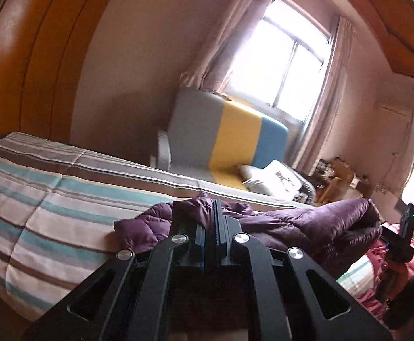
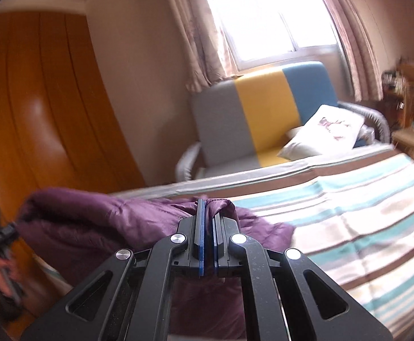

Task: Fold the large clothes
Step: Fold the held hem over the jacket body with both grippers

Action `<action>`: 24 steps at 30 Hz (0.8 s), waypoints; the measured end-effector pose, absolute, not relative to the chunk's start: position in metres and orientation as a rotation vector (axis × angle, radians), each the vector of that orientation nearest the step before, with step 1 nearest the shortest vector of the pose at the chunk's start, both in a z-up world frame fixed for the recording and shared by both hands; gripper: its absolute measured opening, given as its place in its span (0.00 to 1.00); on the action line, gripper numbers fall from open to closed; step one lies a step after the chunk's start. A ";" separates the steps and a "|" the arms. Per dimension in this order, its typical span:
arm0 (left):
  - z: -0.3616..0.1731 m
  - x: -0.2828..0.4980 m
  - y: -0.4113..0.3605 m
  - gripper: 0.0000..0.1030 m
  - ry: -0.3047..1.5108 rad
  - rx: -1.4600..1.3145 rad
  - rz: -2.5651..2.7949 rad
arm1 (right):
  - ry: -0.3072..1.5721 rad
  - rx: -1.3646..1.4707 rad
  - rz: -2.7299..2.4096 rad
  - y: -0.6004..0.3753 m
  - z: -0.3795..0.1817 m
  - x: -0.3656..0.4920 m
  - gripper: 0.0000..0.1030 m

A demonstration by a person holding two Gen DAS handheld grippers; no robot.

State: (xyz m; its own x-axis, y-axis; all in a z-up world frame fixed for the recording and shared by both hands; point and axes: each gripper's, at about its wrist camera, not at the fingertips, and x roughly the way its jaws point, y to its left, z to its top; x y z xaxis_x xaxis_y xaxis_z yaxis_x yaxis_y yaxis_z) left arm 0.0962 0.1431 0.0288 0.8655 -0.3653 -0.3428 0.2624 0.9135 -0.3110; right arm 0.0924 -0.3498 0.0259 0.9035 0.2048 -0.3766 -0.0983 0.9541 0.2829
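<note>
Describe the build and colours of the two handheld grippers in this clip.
Both the left gripper and right gripper are matte black metal linkages with triangular cut-outs, round silver pivot pins and flat blue finger pads. No cables or sleeves show.

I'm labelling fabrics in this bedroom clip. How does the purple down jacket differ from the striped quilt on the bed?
The purple down jacket is one solid glossy colour; the striped quilt has teal, brown and cream bands. The jacket is bunched and lifted, pinched by the left gripper and right gripper; the quilt lies spread flat over the bed. The jacket covers only a small part of the quilt. Both are padded and stitched.
</note>
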 end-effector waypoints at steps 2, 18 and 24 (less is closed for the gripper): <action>0.022 0.117 0.139 0.04 0.429 -0.259 -0.315 | 0.454 0.219 0.121 -0.345 0.019 0.113 0.04; -0.050 0.228 0.105 0.05 0.611 -0.163 -0.168 | 0.722 0.267 0.006 -0.347 -0.074 0.222 0.04; -0.080 0.252 0.098 0.08 0.709 -0.158 -0.156 | 0.786 0.338 0.016 -0.351 -0.100 0.235 0.04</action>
State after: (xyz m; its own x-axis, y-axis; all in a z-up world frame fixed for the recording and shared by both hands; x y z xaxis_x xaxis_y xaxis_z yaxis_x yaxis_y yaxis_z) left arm 0.2516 0.0980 -0.0803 0.7485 -0.1951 -0.6338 0.0883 0.9766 -0.1963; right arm 0.2352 -0.3513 -0.0999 0.7096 0.1394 -0.6907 0.1107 0.9460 0.3047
